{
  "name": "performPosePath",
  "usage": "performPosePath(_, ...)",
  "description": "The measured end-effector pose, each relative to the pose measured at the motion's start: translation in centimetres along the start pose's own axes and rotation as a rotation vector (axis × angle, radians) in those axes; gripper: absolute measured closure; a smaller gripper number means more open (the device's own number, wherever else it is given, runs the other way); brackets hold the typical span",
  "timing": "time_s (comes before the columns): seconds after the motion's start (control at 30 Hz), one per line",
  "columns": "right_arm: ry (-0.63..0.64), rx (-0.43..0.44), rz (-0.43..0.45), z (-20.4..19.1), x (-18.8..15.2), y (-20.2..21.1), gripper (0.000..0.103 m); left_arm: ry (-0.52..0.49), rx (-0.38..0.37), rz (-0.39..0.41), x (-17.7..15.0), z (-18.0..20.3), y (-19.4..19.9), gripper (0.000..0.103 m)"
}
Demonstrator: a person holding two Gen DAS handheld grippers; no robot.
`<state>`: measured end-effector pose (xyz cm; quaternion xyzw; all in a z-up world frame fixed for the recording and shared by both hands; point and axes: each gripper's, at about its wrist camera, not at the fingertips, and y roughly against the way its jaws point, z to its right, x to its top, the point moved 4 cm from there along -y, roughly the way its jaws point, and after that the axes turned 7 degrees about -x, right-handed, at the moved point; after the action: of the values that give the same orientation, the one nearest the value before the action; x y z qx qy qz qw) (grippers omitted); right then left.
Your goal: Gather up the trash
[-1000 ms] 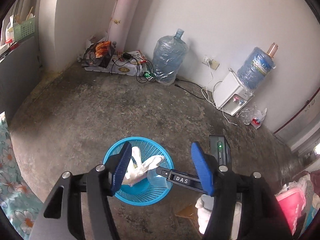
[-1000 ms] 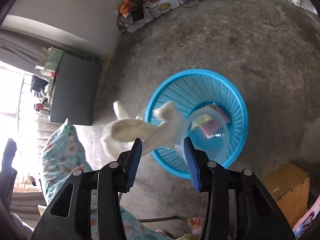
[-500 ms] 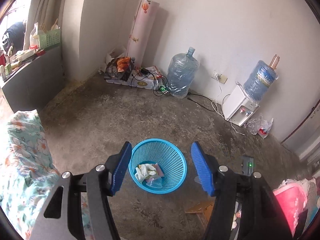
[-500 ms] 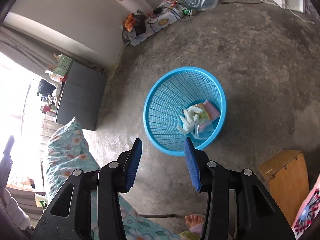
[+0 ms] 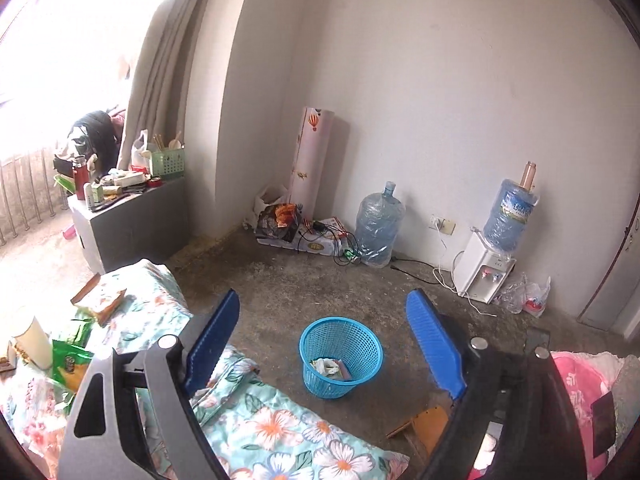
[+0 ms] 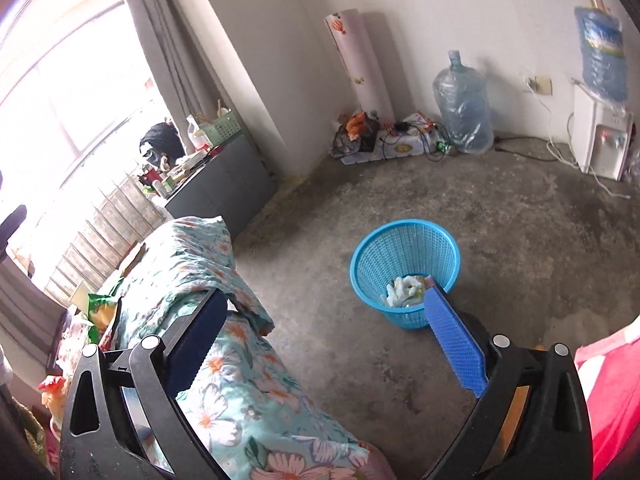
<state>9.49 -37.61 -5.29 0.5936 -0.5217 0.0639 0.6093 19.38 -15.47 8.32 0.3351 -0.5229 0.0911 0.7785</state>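
Note:
A blue mesh waste basket (image 5: pixel 340 354) (image 6: pixel 404 270) stands on the concrete floor with white crumpled trash (image 5: pixel 326 366) (image 6: pixel 402 290) and a pink piece inside. My left gripper (image 5: pixel 324 340) hangs high above and back from the basket, its blue-padded jaws opening wide with nothing between them. My right gripper (image 6: pixel 326 320) is likewise raised over the bed edge, jaws opening wide and empty. On the bedding at the left lie a green snack bag (image 5: pixel 70 364) (image 6: pixel 98 306) and a pale cup (image 5: pixel 34 340).
A floral quilt (image 5: pixel 280 428) (image 6: pixel 240 372) covers the bed in the foreground. A grey cabinet (image 5: pixel 128 226) with clutter stands by the window. Along the wall stand a rolled mat (image 5: pixel 310 164), a water jug (image 5: pixel 378 226), a water dispenser (image 5: pixel 486 270) and cables. A wooden piece (image 5: pixel 430 426) lies near the basket.
Both grippers let the white trash and clear cup drop into the basket, then rose and pulled back far from it. Their jaws have spread much wider.

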Motion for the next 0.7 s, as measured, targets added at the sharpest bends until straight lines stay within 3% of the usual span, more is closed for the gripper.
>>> performPosePath(0.33,0.094,0.104,0.079,-4.8,-1.2,5.5,0.008,0.112,0.144,0.063,-5.7,-2.2,11.9,0.020)
performPosePath(0.53,0.139,0.166,0.075,-7.0,-2.0,7.1,0.008,0.139,0.143,0.091,-6.6,-2.6,14.1,0.020)
performPosePath(0.7,0.152,0.189,0.057,-8.3,-2.5,7.2,0.008,0.135,0.138,0.071,-6.6,-2.7,13.2,0.020)
